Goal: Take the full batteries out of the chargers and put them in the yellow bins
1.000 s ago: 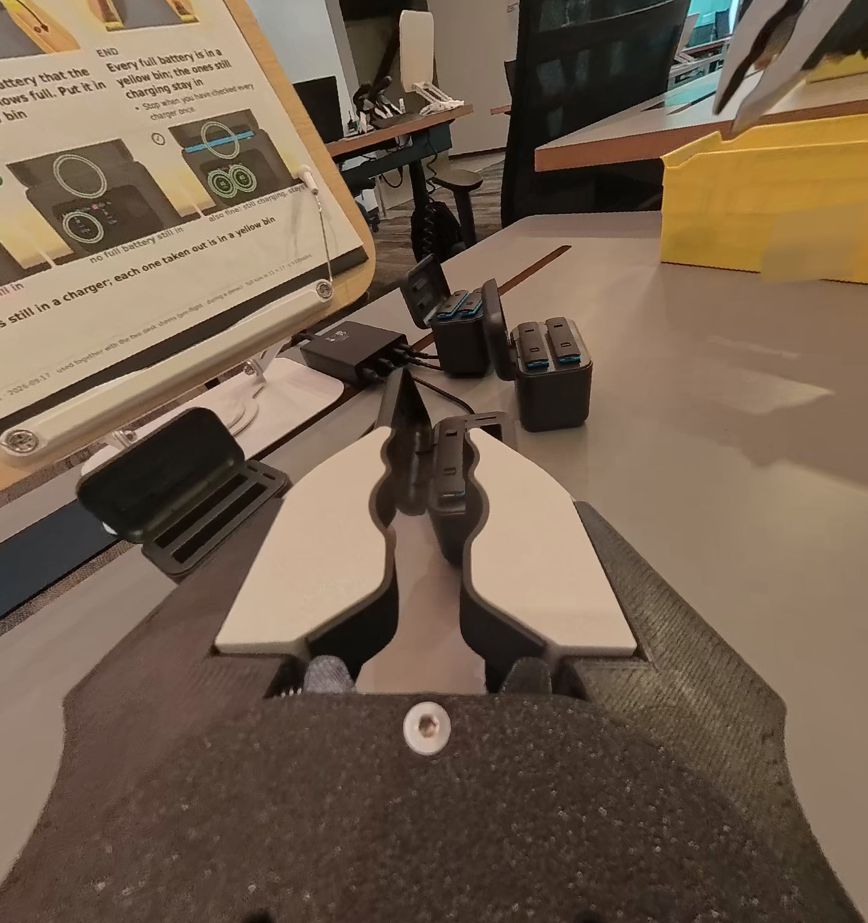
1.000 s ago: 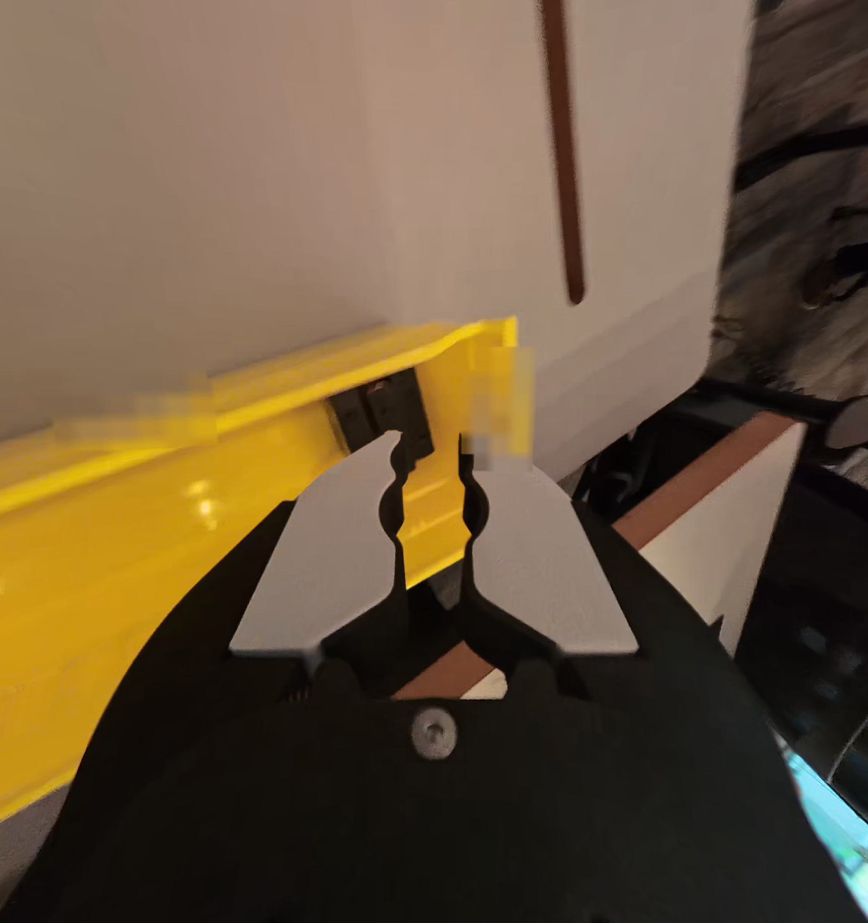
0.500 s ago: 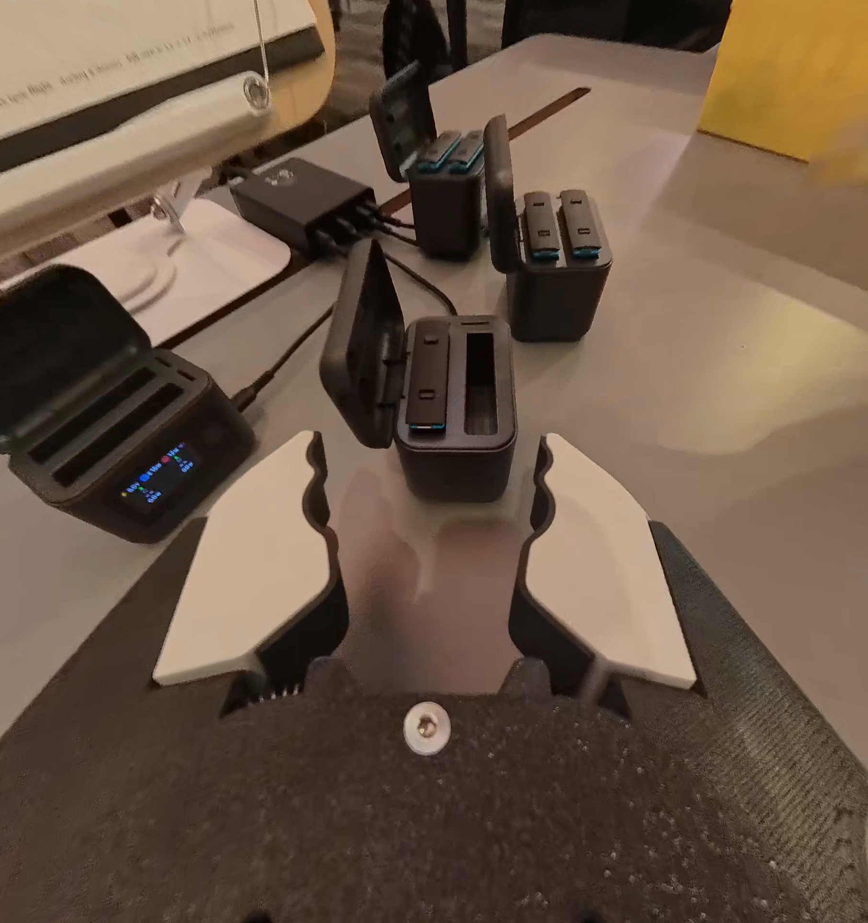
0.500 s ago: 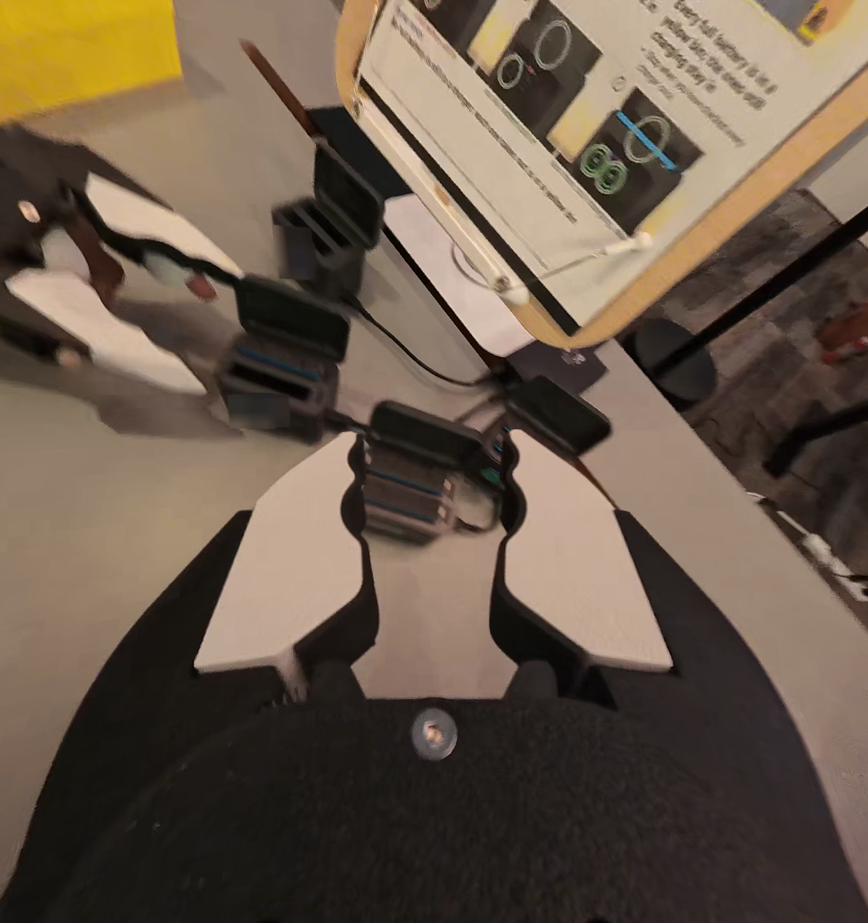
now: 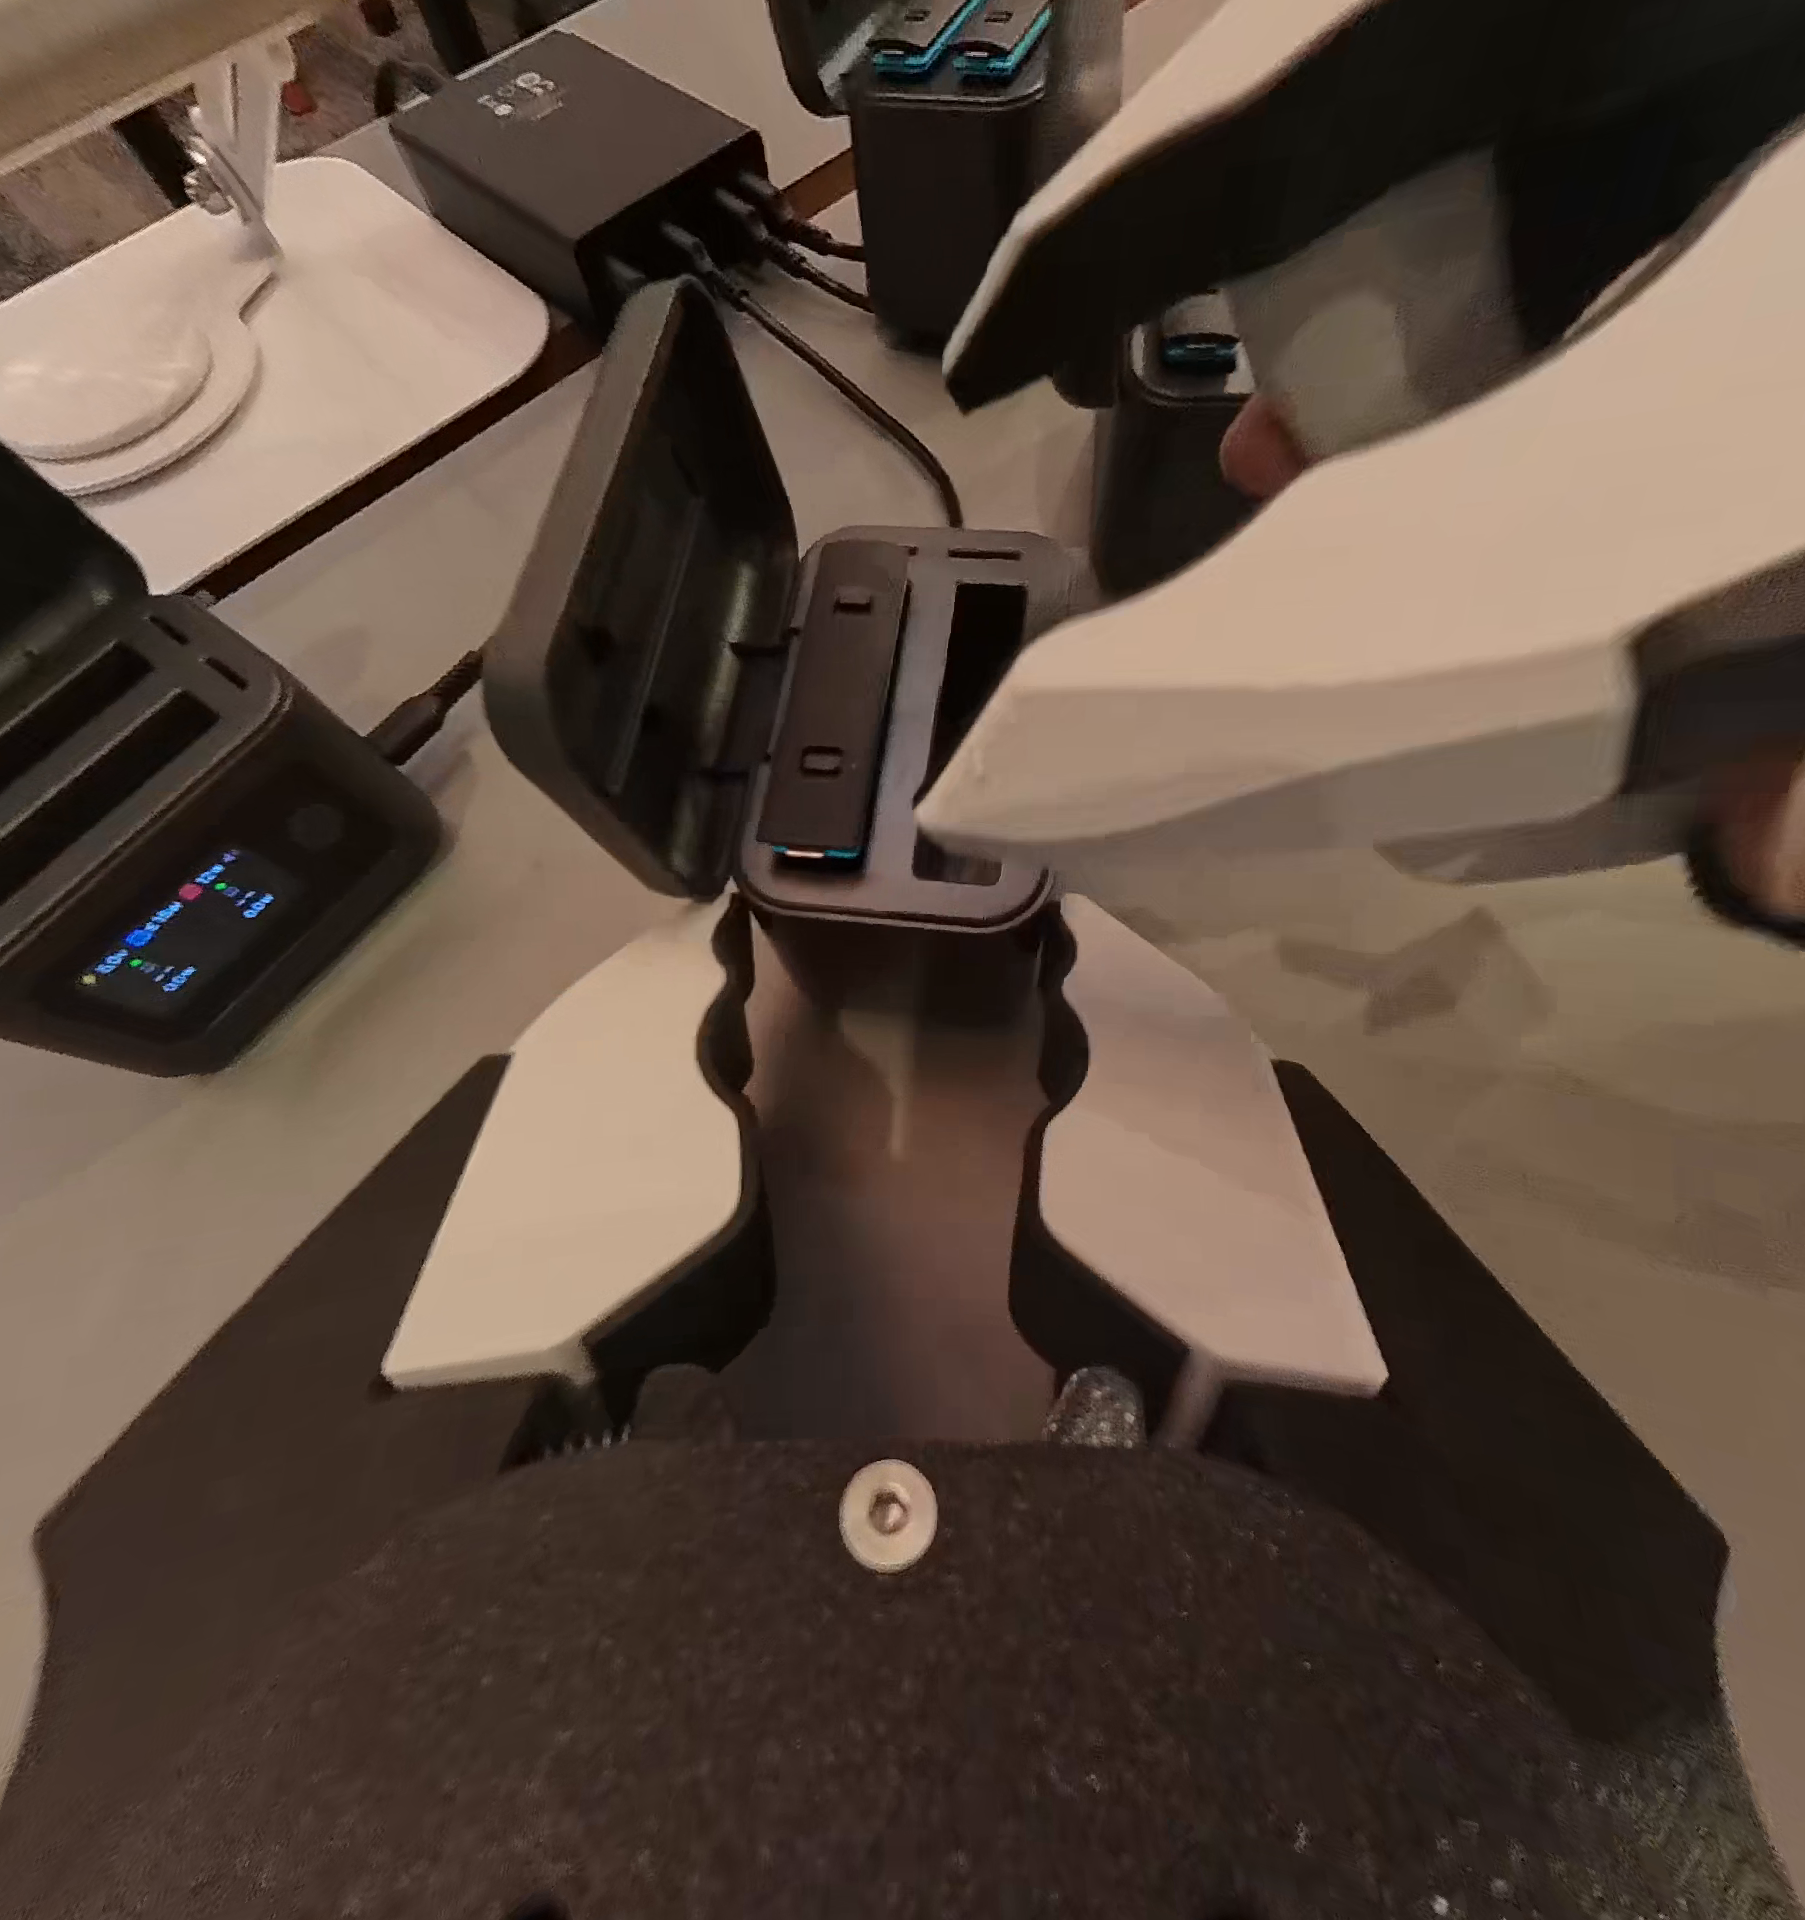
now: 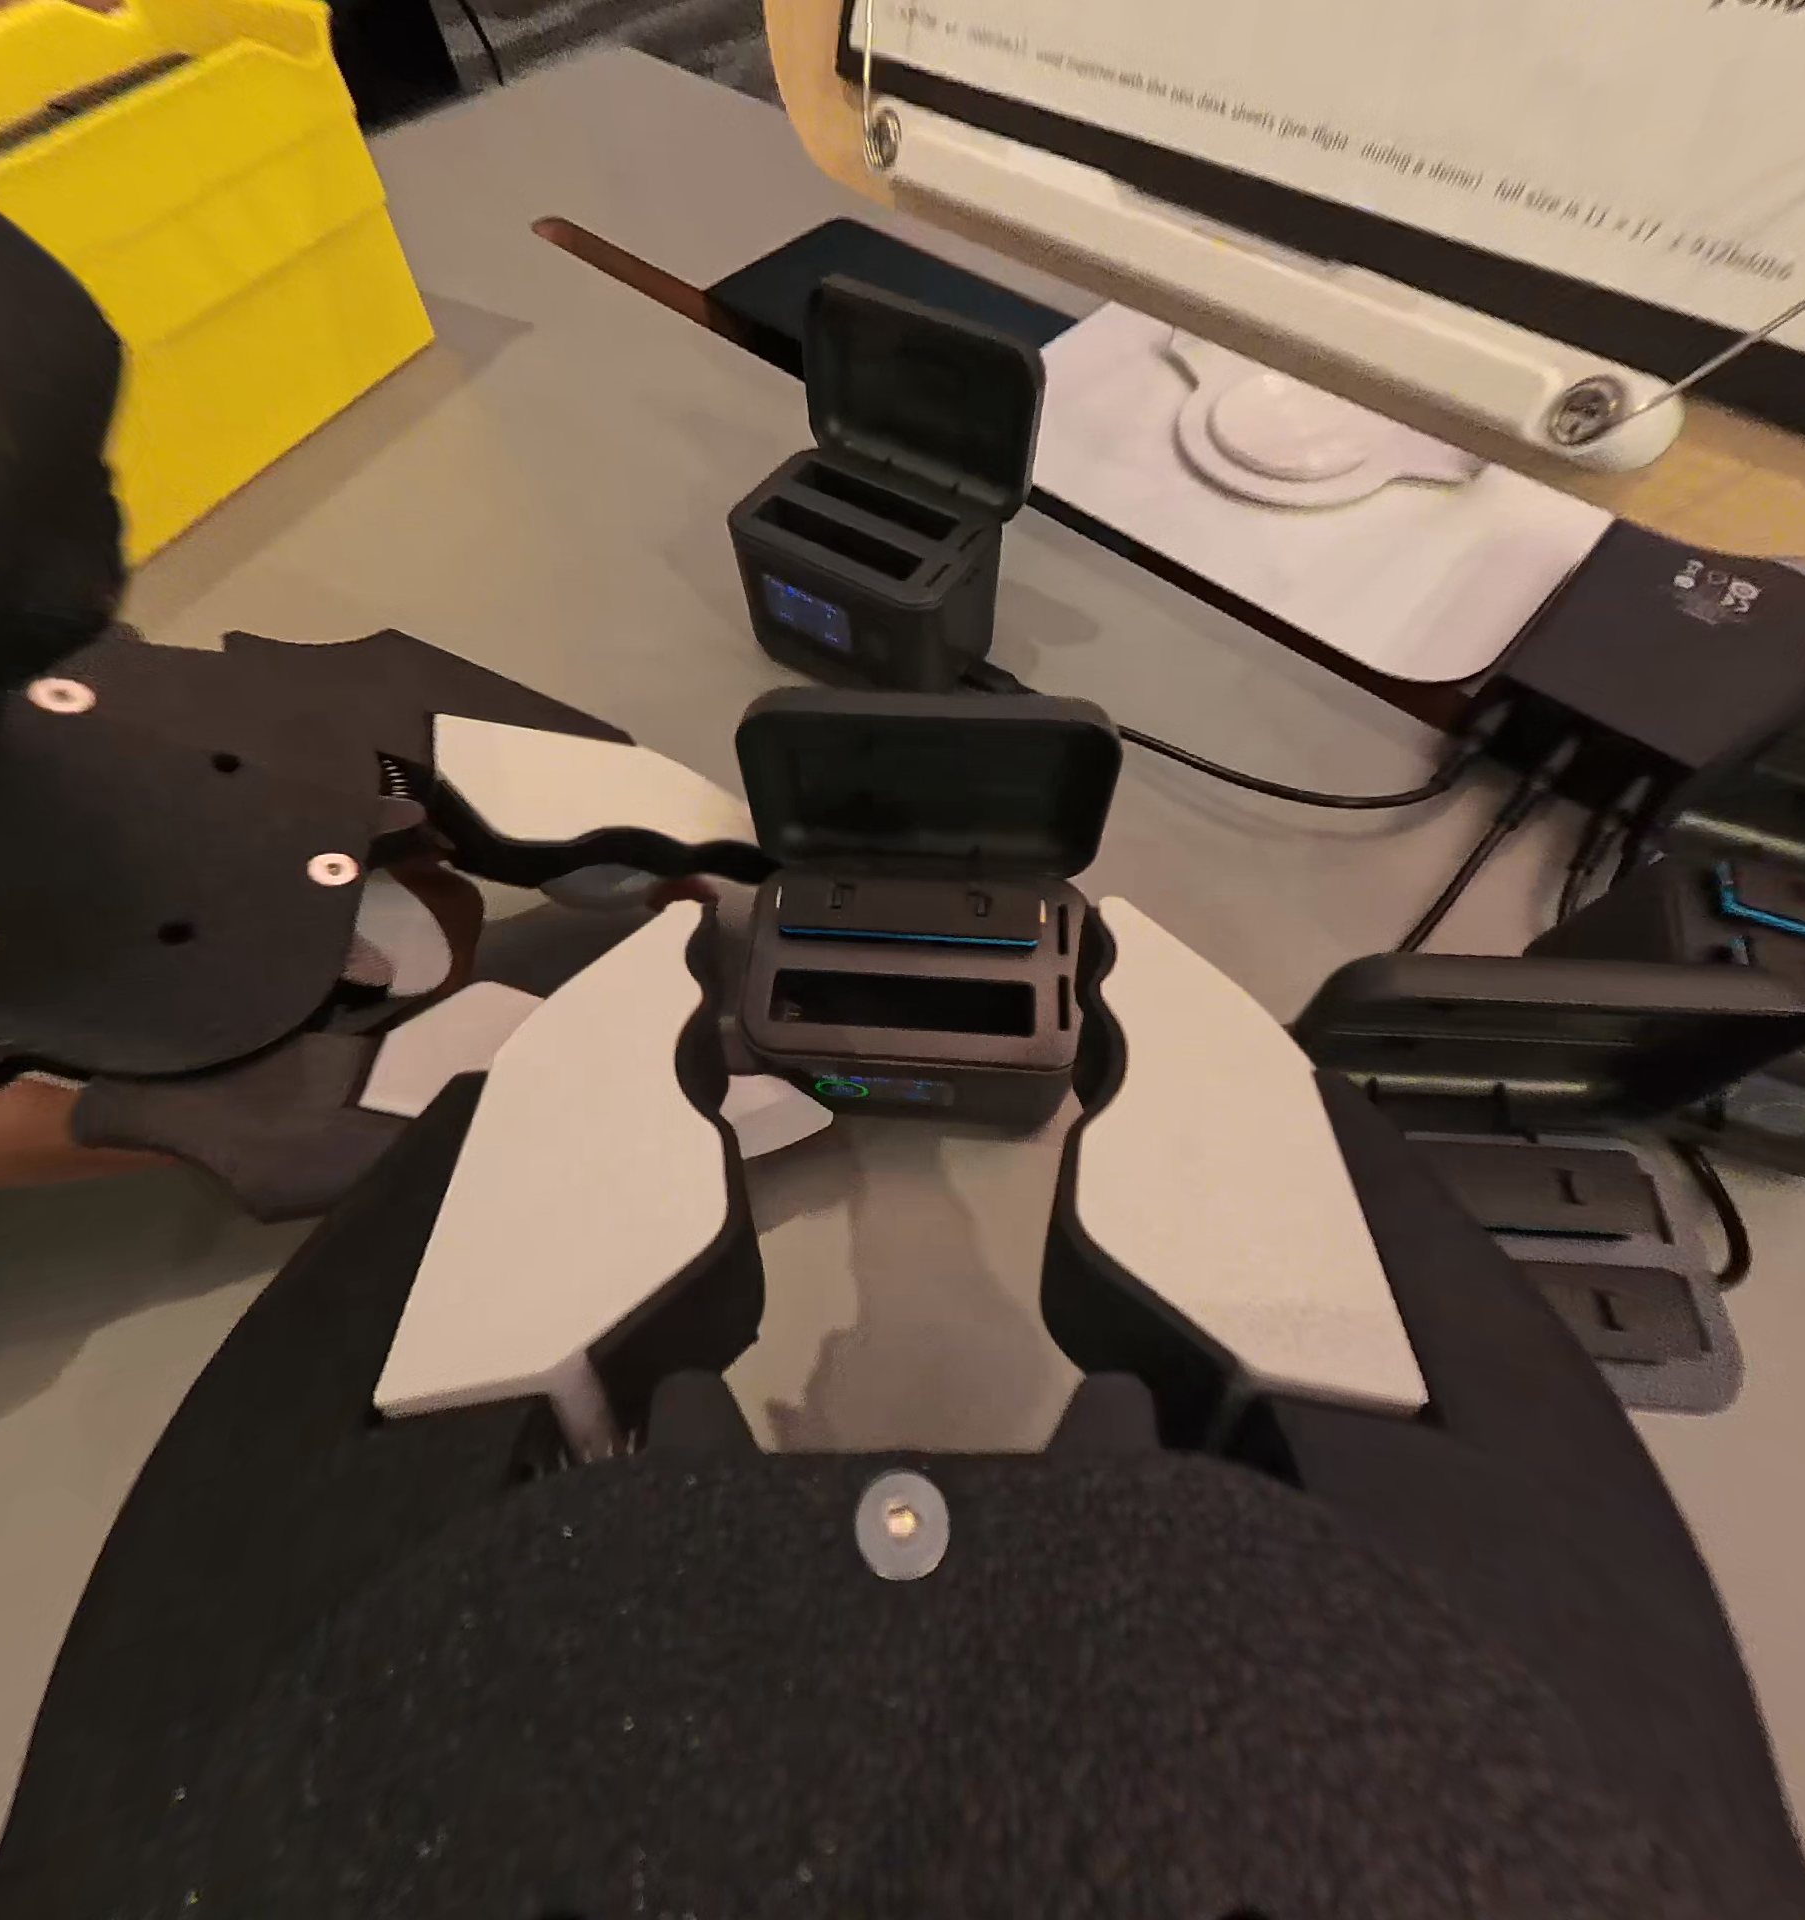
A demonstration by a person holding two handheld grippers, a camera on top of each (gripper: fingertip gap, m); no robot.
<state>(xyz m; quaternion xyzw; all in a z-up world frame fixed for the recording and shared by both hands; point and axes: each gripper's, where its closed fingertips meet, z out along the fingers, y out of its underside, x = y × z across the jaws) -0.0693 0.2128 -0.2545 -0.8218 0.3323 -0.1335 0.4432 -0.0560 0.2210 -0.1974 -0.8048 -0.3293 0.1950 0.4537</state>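
Observation:
A black charger [image 5: 877, 906] stands open on the grey table with one blue-edged battery [image 5: 836, 707] in its left slot; the other slot is bare. My left gripper [image 5: 893, 935] is shut on the charger's body, one pad on each side. In the right wrist view the same charger [image 6: 898, 1049] shows its battery [image 6: 908, 914] in the far slot and a green ring on its screen [image 6: 841, 1089]. My right gripper [image 6: 903, 935] is open, with its fingers straddling the two ends of the charger. Its white fingers [image 5: 1293, 675] hover over the charger in the left wrist view.
A second open charger [image 6: 856, 561] with a lit screen and no batteries stands just beyond. More chargers holding batteries [image 6: 1760, 914] and a black power hub [image 6: 1667, 644] with cables lie to the right. A yellow bin [image 6: 202, 260] is at the far left. An instruction board [image 6: 1293, 312] leans behind. Left tips to right tips: about 6 centimetres.
My left gripper opened wide, moved in and closed on the charger's body. My right gripper swung away from the yellow bin, opened, and came over the same charger.

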